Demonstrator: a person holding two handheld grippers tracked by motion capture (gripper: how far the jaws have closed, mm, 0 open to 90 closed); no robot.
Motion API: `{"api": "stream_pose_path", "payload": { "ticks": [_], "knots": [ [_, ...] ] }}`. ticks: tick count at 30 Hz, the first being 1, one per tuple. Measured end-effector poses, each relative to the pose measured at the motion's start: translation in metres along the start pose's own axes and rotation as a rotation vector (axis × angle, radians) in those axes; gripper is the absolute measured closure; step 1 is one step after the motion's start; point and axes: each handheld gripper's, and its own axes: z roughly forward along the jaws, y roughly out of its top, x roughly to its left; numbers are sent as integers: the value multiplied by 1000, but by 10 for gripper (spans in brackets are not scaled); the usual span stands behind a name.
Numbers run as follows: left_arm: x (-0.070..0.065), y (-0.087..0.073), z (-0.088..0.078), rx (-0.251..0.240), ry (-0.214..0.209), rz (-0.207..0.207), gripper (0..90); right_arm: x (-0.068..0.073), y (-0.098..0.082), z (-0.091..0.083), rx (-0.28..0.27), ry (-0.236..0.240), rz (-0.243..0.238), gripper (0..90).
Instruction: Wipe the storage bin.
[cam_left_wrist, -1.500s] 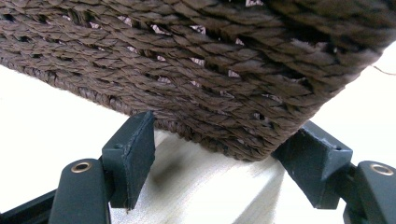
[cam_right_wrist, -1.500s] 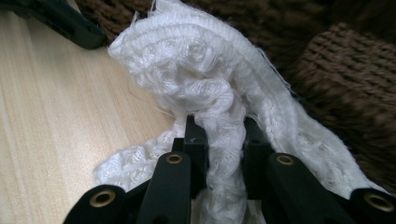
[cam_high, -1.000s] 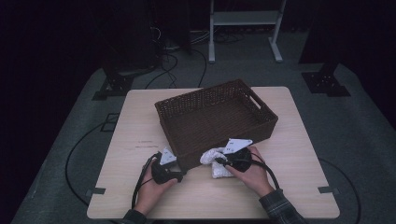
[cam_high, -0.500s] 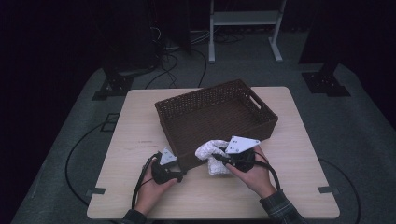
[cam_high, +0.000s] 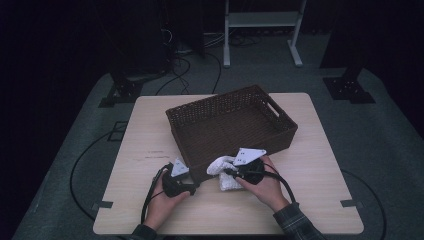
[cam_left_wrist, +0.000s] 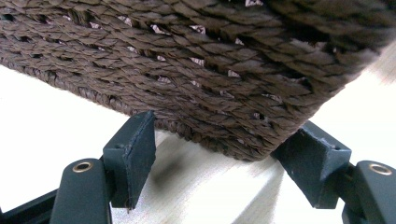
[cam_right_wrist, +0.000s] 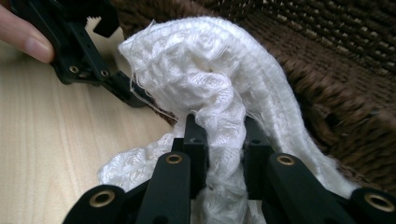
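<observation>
Right gripper (cam_right_wrist: 219, 135) clenched on a bunched white cloth (cam_right_wrist: 201, 88), lifted partly off the table (cam_high: 310, 195) at the basket's (cam_high: 235, 125) near wall; left gripper (cam_left_wrist: 224, 144) held spread jaws against the basket's near left corner, gripping nothing

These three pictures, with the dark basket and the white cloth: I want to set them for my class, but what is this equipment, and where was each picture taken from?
A person sits at a wooden table and holds a hand tool with two black fingers in each hand. The high view looks down from above. The other two come from small cameras riding on the tools, looking along the fingers.

On the table stands a brown woven basket. The right gripper is shut on a white knitted cloth, part lifted, part lying on the table by the basket. The left gripper is open, its fingers either side of the basket's near corner.
</observation>
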Motion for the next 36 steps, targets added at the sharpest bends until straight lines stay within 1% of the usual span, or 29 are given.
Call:
{"api": "stream_pose_path", "payload": {
  "ticks": [7,12,20,24,30,31,34,36],
  "knots": [
    [0,0,0,-3,-1,-7,290,-1,-6,15,37,20,18,766],
    [0,0,0,0,-1,-4,290,1,-11,27,71,35,14,765],
    [0,0,0,-1,0,-5,295,2,-15,38,95,56,29,766],
    [0,0,0,-1,0,-2,297,4,-16,42,105,65,24,765],
    [1,0,-1,1,-1,-1,310,7,-14,41,111,60,12,764],
    [1,0,-1,-1,-1,-1,314,7,-14,39,108,60,2,764],
    [1,0,-1,-4,-3,1,331,8,-11,34,90,55,-5,764],
    [1,-1,-1,-13,-4,-1,363,9,-7,29,71,54,-10,764]
  ]
}}
